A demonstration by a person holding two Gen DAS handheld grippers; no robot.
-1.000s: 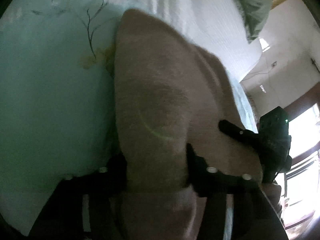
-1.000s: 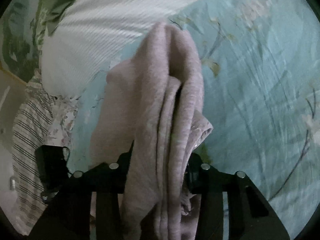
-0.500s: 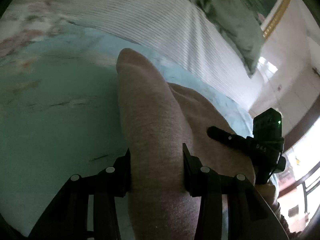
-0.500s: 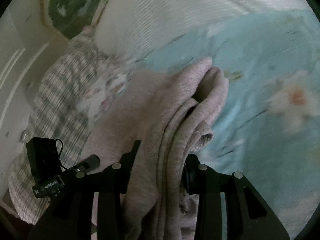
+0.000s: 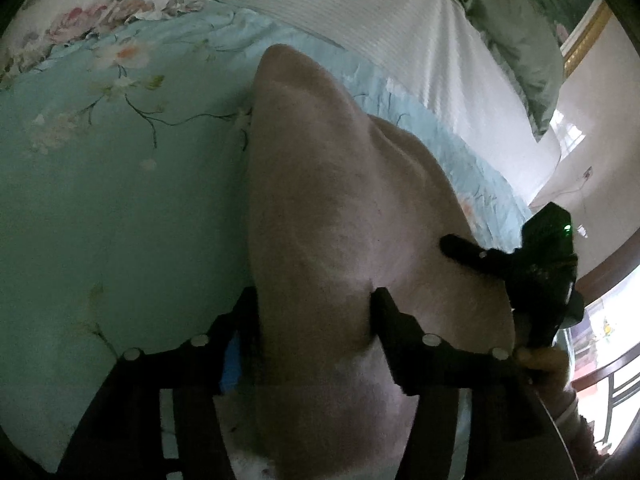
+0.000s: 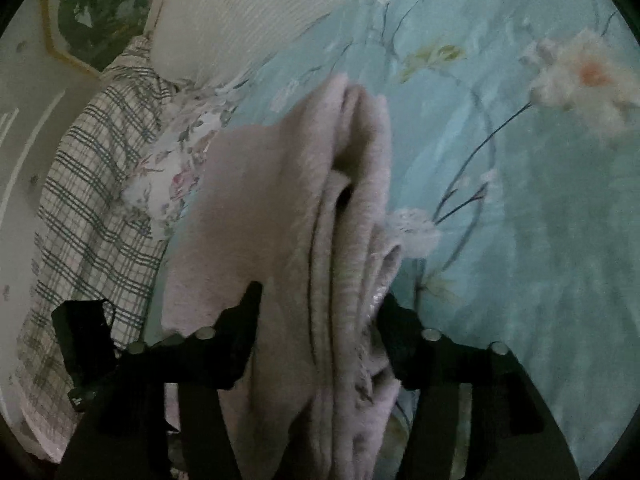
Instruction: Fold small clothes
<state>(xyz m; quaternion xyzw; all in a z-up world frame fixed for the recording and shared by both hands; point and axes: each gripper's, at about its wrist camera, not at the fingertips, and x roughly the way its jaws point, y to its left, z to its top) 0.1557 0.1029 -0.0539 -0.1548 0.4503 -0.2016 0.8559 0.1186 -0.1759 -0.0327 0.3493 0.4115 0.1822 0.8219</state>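
A small pale pink knitted garment (image 5: pixel 332 208) is held between both grippers above a light blue floral bedsheet (image 5: pixel 100 200). My left gripper (image 5: pixel 314 304) is shut on one end of it, the cloth bulging out past the fingers. My right gripper (image 6: pixel 320 300) is shut on the other end, where the garment (image 6: pixel 320 184) lies in several folded layers. The right gripper also shows at the right of the left wrist view (image 5: pixel 536 264). The left gripper's body shows at the lower left of the right wrist view (image 6: pixel 84 336).
A white ribbed pillow (image 5: pixel 400 28) and a green pillow (image 5: pixel 516 20) lie at the head of the bed. A plaid cloth (image 6: pixel 80 200) and a flowered cloth (image 6: pixel 172 168) lie at the left in the right wrist view. A window (image 5: pixel 600 340) is at the right.
Both grippers have swung with the garment still held: the views shifted across the bed. The cloth now hangs closer to the sheet and bulges wider between the left fingers.
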